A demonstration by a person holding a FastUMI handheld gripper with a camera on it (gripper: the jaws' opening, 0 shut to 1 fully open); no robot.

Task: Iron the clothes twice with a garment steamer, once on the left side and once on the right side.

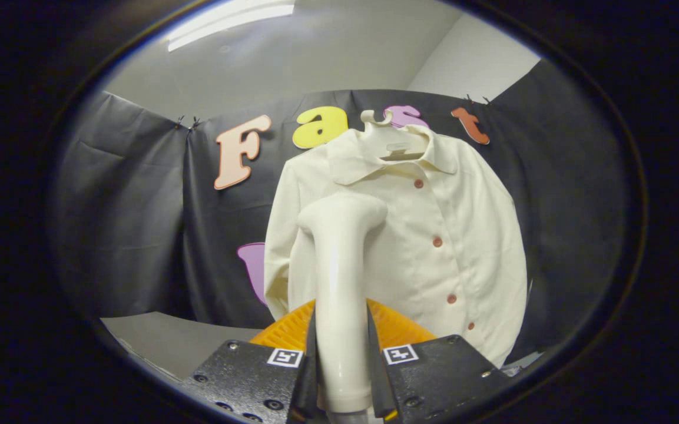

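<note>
Here the gripper (342,359) is clamped with both fingers on the handle of the white garment steamer (339,282), whose head rises at twelve o'clock against the left front of the cream shirt (445,235), which hangs on a hanger (377,121) before the booth's cloth wall.

Black cloth wall (133,194), white ceiling (327,53), strip light (230,23).

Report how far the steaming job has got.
Done: the gripper is shut on the steamer, lifted upright. In hand: its head is raised in front of the hanging shirt, over the panel on the handle's side of the buttons; contact is unclear. Left: nothing shows either pass finished.
</note>
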